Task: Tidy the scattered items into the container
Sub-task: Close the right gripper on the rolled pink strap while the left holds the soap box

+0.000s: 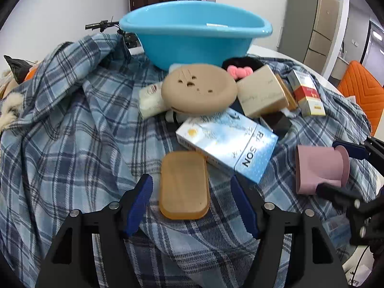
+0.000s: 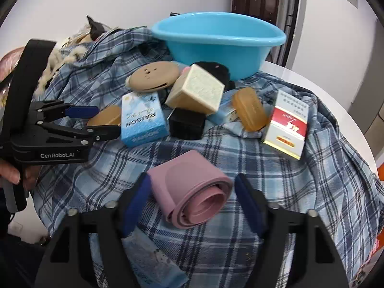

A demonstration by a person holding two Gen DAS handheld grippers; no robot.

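Observation:
An amber soap bar [image 1: 183,184] lies flat on the plaid cloth [image 1: 72,132], between the blue pads of my left gripper [image 1: 189,187]. There is a gap on each side, so that gripper is open. From the right wrist view the left gripper [image 2: 108,120] straddles the same soap bar [image 2: 105,117]. A pink cup [image 2: 192,192] lies on its side between the pads of my right gripper [image 2: 192,187], which stand close beside it without squeezing. The blue basin [image 1: 192,45] stands at the far side, behind the pile.
Piled before the basin [image 2: 216,45] are a tan round dish [image 1: 199,91], a blue box [image 1: 228,141], a beige box [image 1: 264,93], a red and white box [image 2: 288,124], a second amber soap [image 2: 249,110] and a black box [image 2: 187,123]. A hand holds the left gripper.

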